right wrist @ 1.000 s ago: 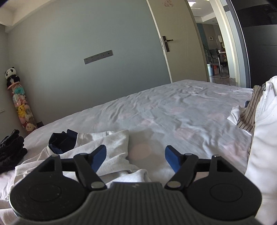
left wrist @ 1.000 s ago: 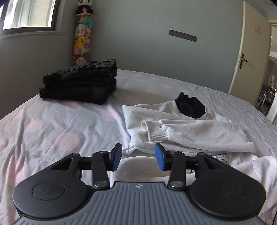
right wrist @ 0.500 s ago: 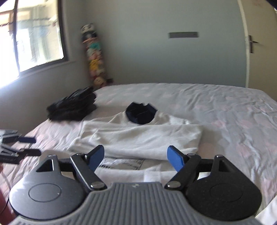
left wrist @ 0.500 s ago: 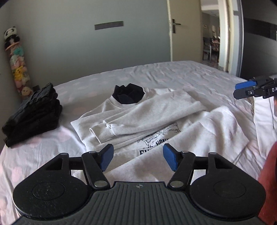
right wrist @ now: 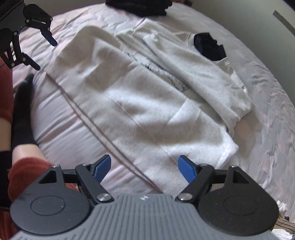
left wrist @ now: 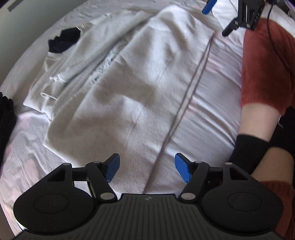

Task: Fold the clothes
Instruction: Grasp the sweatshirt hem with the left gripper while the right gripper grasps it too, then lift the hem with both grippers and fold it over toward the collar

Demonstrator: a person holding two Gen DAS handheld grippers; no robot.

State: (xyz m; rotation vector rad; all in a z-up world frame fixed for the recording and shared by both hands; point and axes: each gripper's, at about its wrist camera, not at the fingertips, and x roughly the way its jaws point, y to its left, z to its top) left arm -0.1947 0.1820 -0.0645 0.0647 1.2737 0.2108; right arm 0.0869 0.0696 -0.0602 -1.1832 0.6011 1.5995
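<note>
A white sweatshirt point(left wrist: 129, 77) with a dark collar point(left wrist: 62, 39) lies flat on the bed, sleeves folded across its printed chest; it also fills the right wrist view as the sweatshirt point(right wrist: 147, 96) with collar point(right wrist: 209, 48). My left gripper point(left wrist: 147, 169) hangs open above the hem's left corner, nothing between its blue pads. My right gripper point(right wrist: 143, 169) is open over the hem's other end, also holding nothing. Each gripper shows in the other's view: the right one point(left wrist: 219, 20), the left one point(right wrist: 46, 53).
A stack of folded dark clothes point(right wrist: 138, 7) sits past the sweatshirt, also at the edge point(left wrist: 5, 110). The bed sheet point(left wrist: 212, 103) is pale with pink dots. A person's red sleeve point(left wrist: 265, 64) and dark-socked leg point(right wrist: 23, 110) are close by. More clothes point(right wrist: 284, 227) lie at the right.
Both grippers have tipped from looking across the room to pointing down at the sweatshirt's hem and rolled. The left jaws have spread wider than a second ago.
</note>
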